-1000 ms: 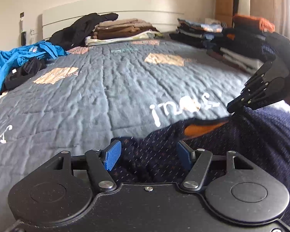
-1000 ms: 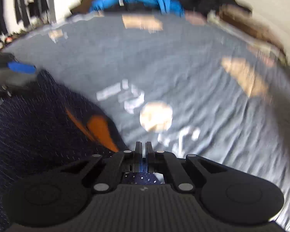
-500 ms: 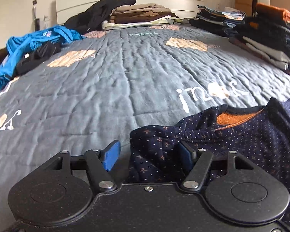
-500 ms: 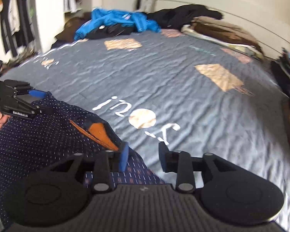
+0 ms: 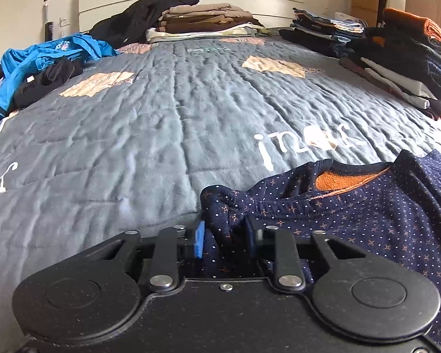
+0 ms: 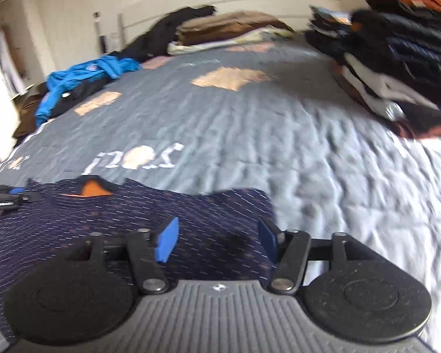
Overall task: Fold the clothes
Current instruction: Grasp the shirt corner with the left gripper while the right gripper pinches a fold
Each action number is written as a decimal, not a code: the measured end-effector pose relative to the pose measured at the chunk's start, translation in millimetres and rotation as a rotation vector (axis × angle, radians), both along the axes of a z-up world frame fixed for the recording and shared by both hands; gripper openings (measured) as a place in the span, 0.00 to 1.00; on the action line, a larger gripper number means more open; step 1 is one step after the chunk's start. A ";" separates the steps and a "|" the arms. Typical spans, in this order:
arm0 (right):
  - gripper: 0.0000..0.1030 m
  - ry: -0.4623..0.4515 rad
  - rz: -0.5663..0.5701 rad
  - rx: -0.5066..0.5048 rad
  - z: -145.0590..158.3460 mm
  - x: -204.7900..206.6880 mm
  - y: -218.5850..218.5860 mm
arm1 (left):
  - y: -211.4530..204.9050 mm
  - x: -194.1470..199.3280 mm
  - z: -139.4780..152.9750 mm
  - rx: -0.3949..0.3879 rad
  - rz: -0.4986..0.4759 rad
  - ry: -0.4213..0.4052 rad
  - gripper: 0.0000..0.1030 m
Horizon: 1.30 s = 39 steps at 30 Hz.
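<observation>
A navy dotted sweater with an orange-lined collar [image 5: 367, 214] lies at lower right on the grey quilted bed [image 5: 191, 111]. The left hand-held gripper [image 5: 225, 238] pinches its bunched shoulder; the right hand-held gripper [image 6: 217, 238] hovers, fingers spread wide.

Our right gripper [image 6: 217, 239] has let go: a second ago its jaws were pinched together on the navy dotted sweater [image 6: 138, 214], and now they stand wide apart with the cloth lying flat between them. Over on our left gripper [image 5: 225, 239], the jaws have narrowed and now squeeze a bunched fold of that sweater, where before they sat spread with fabric loose between them. The sweater itself has dropped onto the bed [image 5: 161, 123], orange neck lining [image 5: 332, 181] at one o'clock in the left view. The right view has swung round toward the headboard [image 6: 229, 0].
</observation>
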State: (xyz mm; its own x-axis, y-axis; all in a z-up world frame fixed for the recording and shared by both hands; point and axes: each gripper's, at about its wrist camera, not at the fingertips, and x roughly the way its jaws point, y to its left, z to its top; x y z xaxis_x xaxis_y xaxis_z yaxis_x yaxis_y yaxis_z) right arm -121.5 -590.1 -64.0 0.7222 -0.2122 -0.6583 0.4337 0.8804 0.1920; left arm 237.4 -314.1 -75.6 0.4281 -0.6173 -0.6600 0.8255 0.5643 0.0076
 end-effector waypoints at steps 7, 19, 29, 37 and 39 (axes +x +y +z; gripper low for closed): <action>0.65 -0.017 -0.056 0.074 -13.3 7.0 -37.5 | -0.6 1.6 -1.4 -0.001 -0.006 0.009 0.25; 0.54 0.005 -0.087 0.192 -43.2 31.9 -49.5 | -3.0 6.6 -9.5 -0.008 0.010 0.034 0.26; 0.11 -0.106 -0.113 0.198 -23.6 24.7 -51.3 | 4.0 7.5 15.2 -0.124 -0.010 0.020 0.10; 0.07 -0.194 -0.111 0.168 -3.9 20.5 -52.2 | 8.7 11.7 40.0 -0.150 -0.031 0.005 0.10; 0.07 -0.189 -0.110 0.166 -7.0 22.1 -52.6 | 8.3 8.1 38.7 -0.122 -0.049 -0.015 0.10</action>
